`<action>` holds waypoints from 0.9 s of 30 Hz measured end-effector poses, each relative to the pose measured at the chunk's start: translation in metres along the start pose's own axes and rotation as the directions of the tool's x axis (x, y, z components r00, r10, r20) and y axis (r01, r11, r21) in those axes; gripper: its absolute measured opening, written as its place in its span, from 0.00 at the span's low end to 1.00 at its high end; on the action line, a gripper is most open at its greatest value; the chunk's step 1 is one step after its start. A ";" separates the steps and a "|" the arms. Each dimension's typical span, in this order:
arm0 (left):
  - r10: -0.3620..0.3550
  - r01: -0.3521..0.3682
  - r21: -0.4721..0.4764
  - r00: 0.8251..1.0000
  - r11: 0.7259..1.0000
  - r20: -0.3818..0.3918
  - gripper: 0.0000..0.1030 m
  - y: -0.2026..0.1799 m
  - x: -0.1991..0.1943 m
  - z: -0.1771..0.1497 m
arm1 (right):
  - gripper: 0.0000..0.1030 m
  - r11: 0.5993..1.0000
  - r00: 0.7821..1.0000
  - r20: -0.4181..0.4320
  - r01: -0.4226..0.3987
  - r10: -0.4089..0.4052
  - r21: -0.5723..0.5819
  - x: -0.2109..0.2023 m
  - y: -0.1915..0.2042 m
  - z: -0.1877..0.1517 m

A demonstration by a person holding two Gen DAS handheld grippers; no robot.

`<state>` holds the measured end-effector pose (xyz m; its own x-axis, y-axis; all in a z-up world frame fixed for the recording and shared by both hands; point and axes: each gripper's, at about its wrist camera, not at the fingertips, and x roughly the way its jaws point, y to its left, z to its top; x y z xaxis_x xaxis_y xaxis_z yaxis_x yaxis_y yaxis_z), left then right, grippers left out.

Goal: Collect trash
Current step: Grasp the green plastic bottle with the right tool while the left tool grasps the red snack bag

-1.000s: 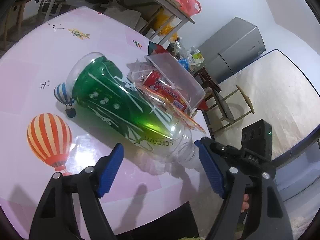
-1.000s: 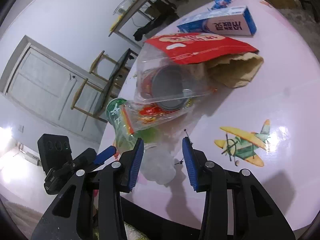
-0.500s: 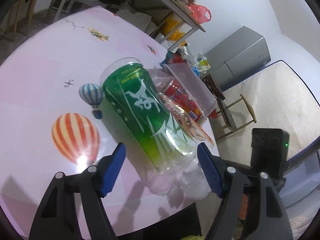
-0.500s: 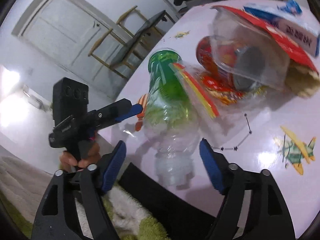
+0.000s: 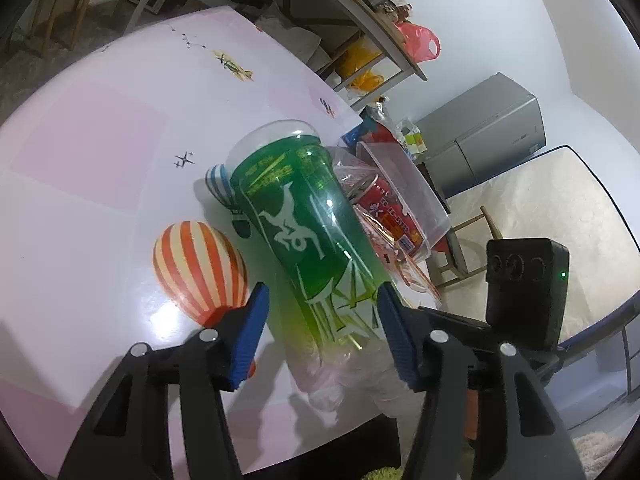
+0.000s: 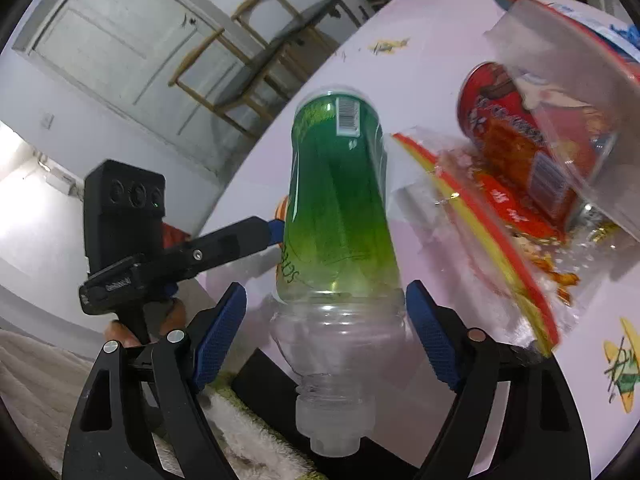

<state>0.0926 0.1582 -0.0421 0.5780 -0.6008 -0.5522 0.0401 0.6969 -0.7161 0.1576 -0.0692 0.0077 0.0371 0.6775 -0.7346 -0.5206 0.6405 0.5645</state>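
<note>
The left tool (image 5: 322, 332) has its blue pads on either side of the lower body of a green-labelled plastic bottle (image 5: 304, 240), and its jaws are closing; the right-hand pad looks to be at the bottle's wall while a sliver of table shows beside the left-hand pad, so the grip is judged not yet made. The right tool (image 6: 326, 332) stands wide with its jaws opening, straddling the clear shoulder of the same bottle (image 6: 340, 216) without pressing it, and the left tool (image 6: 224, 248) shows in its view reaching in from the side. The bottle lies on its side near the edge of the pink table (image 5: 100, 184), its capless neck hanging out over the rim toward the person, its base pointing inward. Just beside it, touching or nearly so, sits a heap of other trash: a red can (image 6: 524, 148) under a clear plastic container (image 5: 404, 188) and a torn snack wrapper (image 6: 492, 216) with a red and yellow stripe. To finish this grasp well, the left tool should close squarely across the labelled body, where the wall is stiffer than the thin shoulder, and firmly enough that the round, slick plastic does not roll or squirt out. The right tool is best kept clear, and the lift should go straight up so the wrapper and can are not dragged off the table.
</note>
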 end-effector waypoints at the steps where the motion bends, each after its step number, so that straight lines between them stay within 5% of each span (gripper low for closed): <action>1: -0.003 0.003 -0.001 1.000 1.000 0.000 0.51 0.002 -0.001 0.000 | 0.77 1.000 1.000 -0.011 0.002 -0.002 -0.001 0.004 0.001 0.001; 8: -0.018 0.018 -0.003 1.000 1.000 0.010 0.50 0.004 -0.005 0.002 | 0.76 0.999 0.997 -0.068 0.027 -0.025 0.024 0.025 0.007 0.011; 13: -0.018 0.017 0.002 0.999 1.000 0.035 0.50 0.005 -0.014 0.004 | 0.65 0.996 0.998 -0.064 -0.008 0.014 0.086 0.029 0.002 0.011; 27: 0.022 -0.029 0.041 0.987 0.999 0.161 0.50 -0.004 -0.051 0.026 | 0.65 0.979 0.984 0.139 -0.135 0.113 0.156 -0.021 -0.007 -0.022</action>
<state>0.0840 0.1955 0.0000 0.7022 -0.5147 -0.4919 0.0572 0.7294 -0.6817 0.1420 -0.0956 0.0111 0.0963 0.7894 -0.6063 -0.3817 0.5918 0.7100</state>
